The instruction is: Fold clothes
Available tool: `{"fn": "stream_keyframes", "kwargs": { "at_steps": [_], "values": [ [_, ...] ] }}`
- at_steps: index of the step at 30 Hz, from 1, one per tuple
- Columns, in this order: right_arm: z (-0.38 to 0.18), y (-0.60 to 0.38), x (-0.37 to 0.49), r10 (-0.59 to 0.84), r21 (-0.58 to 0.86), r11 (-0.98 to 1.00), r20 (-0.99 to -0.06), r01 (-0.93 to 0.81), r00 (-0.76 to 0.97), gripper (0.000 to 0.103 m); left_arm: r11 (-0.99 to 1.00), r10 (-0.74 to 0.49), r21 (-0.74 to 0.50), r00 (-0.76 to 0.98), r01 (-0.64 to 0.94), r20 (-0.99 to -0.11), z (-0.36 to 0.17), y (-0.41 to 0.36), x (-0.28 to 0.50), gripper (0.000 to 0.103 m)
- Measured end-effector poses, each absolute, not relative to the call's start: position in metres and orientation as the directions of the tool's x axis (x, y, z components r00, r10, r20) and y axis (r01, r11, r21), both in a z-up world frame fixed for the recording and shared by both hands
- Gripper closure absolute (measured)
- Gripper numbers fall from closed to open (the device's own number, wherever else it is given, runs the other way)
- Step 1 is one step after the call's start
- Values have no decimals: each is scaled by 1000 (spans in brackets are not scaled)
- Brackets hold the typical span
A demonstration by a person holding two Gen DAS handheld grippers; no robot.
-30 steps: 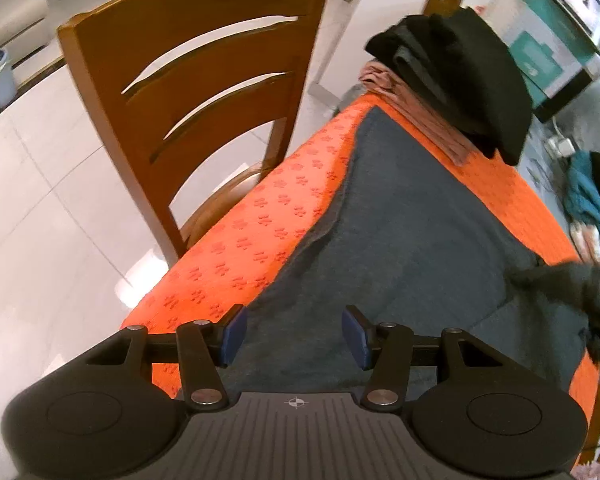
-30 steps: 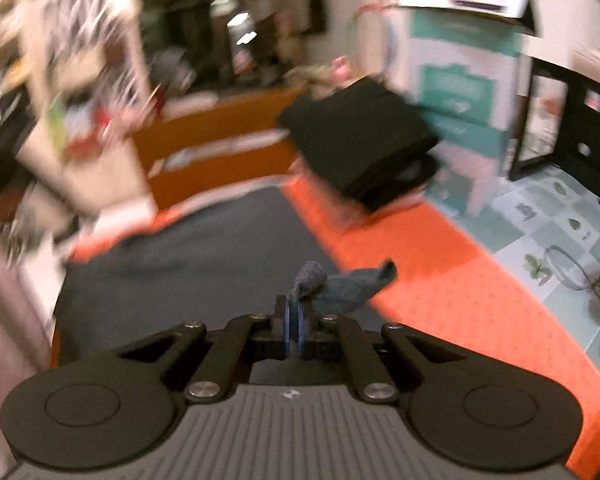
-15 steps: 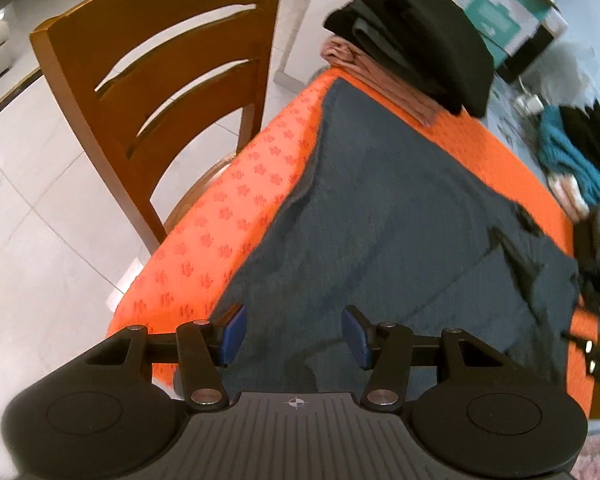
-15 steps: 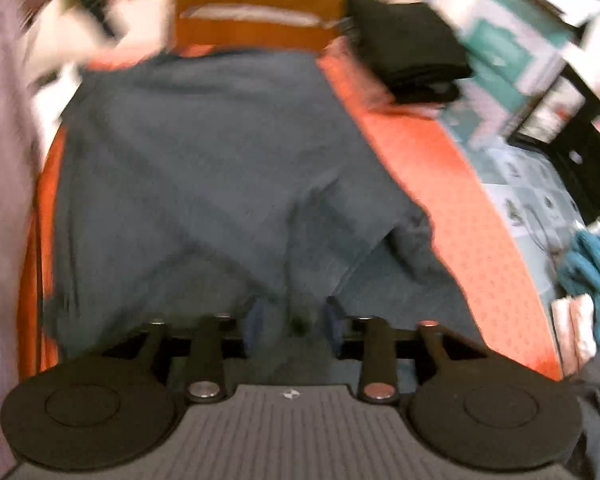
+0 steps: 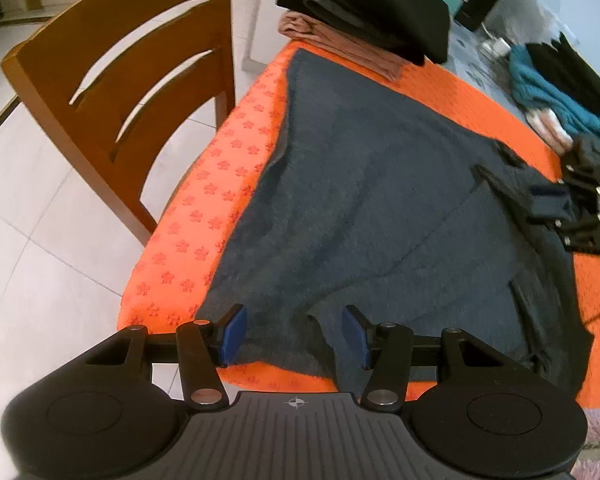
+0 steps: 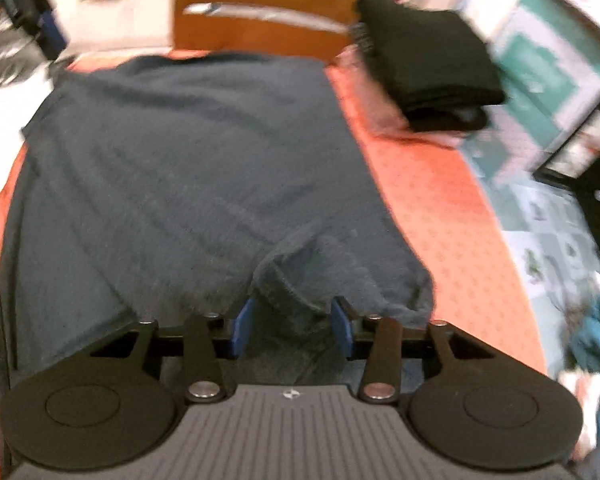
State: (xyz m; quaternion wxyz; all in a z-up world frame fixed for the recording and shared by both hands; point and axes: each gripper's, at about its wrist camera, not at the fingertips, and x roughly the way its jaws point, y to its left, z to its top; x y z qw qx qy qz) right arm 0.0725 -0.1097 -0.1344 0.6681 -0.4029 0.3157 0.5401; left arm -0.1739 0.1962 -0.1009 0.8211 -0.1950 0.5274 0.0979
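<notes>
Since a second ago my right gripper has dropped the sleeve onto the grey shirt spread over the orange tablecloth; its jaws are closing around that fold. Left gripper hovers apart, empty. A shallow pinch may slip.

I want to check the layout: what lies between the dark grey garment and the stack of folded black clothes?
In the left wrist view, a folded pinkish-brown garment under the black stack borders the dark grey garment.

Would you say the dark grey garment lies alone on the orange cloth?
No, a folded black stack sits at the far end beyond the dark grey garment.
</notes>
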Motion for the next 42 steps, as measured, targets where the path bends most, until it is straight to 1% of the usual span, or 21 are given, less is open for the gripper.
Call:
{"fn": "stream_keyframes", "kwargs": {
  "at_steps": [1, 2, 3, 4, 5, 7, 11, 14, 17, 19, 21, 22, 23, 25, 28, 31, 34, 38, 39, 41, 42],
  "values": [
    [-135, -108, 76, 456, -190, 72, -867, -979, 202, 63, 908, -49, -216, 421, -359, -906, -102, 196, -173, 48],
    [-135, -106, 80, 443, -178, 60, -877, -982, 186, 76, 911, -52, -214, 418, -351, -907, -103, 195, -173, 48],
    [-134, -103, 82, 428, -163, 49, -888, -985, 168, 84, 914, -52, -211, 416, -346, -908, -104, 194, -172, 48],
    [-131, -102, 83, 415, -158, 41, -896, -987, 160, 98, 916, -52, -209, 414, -343, -909, -106, 194, -171, 48],
    [-128, -101, 84, 402, -153, 33, -903, -988, 153, 102, 916, -55, -211, 414, -342, -909, -107, 193, -171, 48],
    [-120, -99, 82, 386, -153, 16, -911, -988, 147, 102, 913, -57, -217, 417, -346, -907, -109, 193, -172, 49],
    [-92, -105, 55, 409, -239, -19, -888, -971, 211, 102, 907, -63, -228, 423, -354, -904, -115, 193, -175, 49],
    [-88, -109, 39, 402, -276, -31, -883, -961, 241, 102, 901, -75, -243, 422, -360, -904, -119, 192, -176, 49],
    [-94, -112, 45, 380, -252, 34, -892, -967, 246, 102, 897, -86, -257, 428, -360, -900, -120, 193, -176, 49],
    [-97, -117, 56, 388, -206, 123, -891, -971, 238, 101, 896, -85, -261, 438, -359, -895, -117, 193, -177, 49],
    [-99, -123, 70, 409, -151, 229, -881, -962, 236, 95, 895, -83, -262, 445, -360, -892, -115, 194, -178, 49],
    [-100, -125, 78, 421, -123, 281, -875, -952, 238, 88, 895, -80, -262, 447, -362, -891, -114, 195, -178, 49],
    [-101, -127, 84, 432, -96, 331, -869, -939, 241, 78, 894, -77, -260, 447, -364, -891, -114, 195, -179, 49],
    [-105, -130, 97, 445, -51, 410, -860, -911, 249, 69, 892, -69, -255, 444, -373, -893, -114, 196, -182, 49],
    [-115, -129, 110, 449, -23, 470, -854, -882, 262, 68, 888, -62, -252, 443, -384, -894, -113, 197, -188, 49],
    [-125, -125, 114, 450, -20, 453, -858, -891, 248, 63, 883, -57, -253, 444, -396, -894, -112, 198, -193, 49],
    [-134, -117, 114, 425, -26, 401, -881, -916, 210, 63, 878, -53, -253, 444, -406, -895, -113, 198, -196, 49],
    [-145, -112, 114, 395, 2, 383, -904, -924, 161, 64, 872, -54, -259, 445, -414, -894, -114, 198, -197, 49],
    [-148, -112, 114, 389, 11, 386, -908, -922, 152, 68, 871, -56, -262, 445, -415, -894, -114, 198, -197, 49],
    [-149, -113, 114, 398, 35, 395, -907, -918, 136, 88, 871, -60, -265, 446, -414, -893, -116, 199, -196, 49],
    [-147, -114, 113, 403, 35, 400, -904, -916, 142, 92, 871, -63, -267, 446, -411, -893, -117, 198, -194, 49]
  ]
}}
